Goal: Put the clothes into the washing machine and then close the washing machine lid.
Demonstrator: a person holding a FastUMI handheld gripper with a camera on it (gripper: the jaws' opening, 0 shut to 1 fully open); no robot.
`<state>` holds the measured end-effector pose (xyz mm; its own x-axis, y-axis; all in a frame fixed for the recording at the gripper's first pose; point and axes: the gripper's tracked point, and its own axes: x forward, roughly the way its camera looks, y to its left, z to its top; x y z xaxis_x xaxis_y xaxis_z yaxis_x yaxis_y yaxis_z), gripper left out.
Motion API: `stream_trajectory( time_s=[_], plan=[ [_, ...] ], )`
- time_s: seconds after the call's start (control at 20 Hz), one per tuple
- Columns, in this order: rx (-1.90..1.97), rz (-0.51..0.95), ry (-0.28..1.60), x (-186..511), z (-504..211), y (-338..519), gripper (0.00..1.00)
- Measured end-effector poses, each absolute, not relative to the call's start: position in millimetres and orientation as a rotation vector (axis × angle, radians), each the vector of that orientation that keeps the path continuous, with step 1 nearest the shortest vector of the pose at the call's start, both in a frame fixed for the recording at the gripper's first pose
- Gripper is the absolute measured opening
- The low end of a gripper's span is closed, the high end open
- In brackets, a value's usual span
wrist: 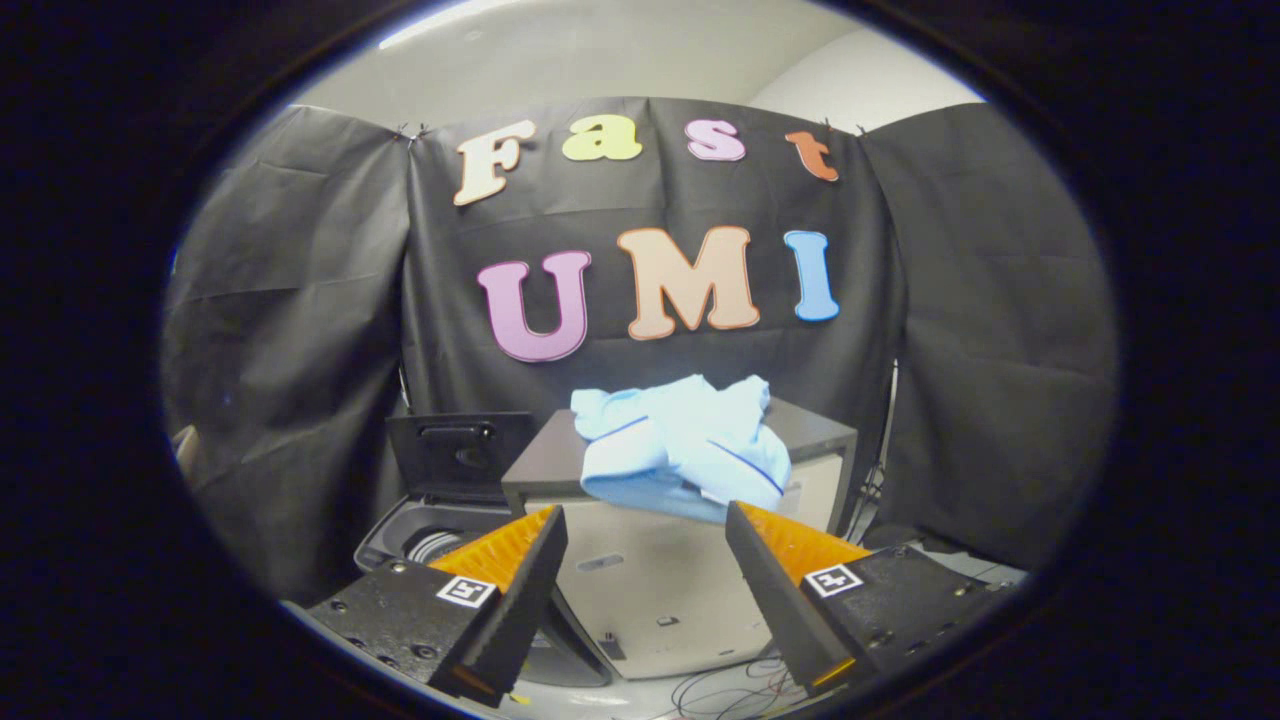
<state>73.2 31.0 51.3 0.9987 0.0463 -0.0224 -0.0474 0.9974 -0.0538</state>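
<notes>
While the clothes (683, 445) lie bunched on top of a box (680, 560), drooping over its near edge, the gripper (646, 520) hangs just short of them, its fingers wide apart and touching nothing. Left of the box sits the washer (420, 535), its lid (455, 455) standing up. Cables (735, 690) trail on the floor near the box.

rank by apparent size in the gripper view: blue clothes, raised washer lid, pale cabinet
1. pale cabinet
2. blue clothes
3. raised washer lid
The lid stands farther back, so its rank is unsure. The gripper is open.
</notes>
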Motion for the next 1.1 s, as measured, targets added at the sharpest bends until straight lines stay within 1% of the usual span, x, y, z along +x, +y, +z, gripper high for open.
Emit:
stream_trajectory(
  time_s=[0.3,0.5,0.85,1.0,1.1],
  plan=[
    [-0.064,0.075,-0.016,135,93,41,0.96],
    [-0.073,0.073,0.008,183,103,40,0.97],
    [-0.102,0.064,0.178,272,81,54,0.97],
    [-0.165,-0.002,0.262,299,66,37,1.0],
    [-0.158,-0.032,0.317,315,54,28,1.0]
  ],
)
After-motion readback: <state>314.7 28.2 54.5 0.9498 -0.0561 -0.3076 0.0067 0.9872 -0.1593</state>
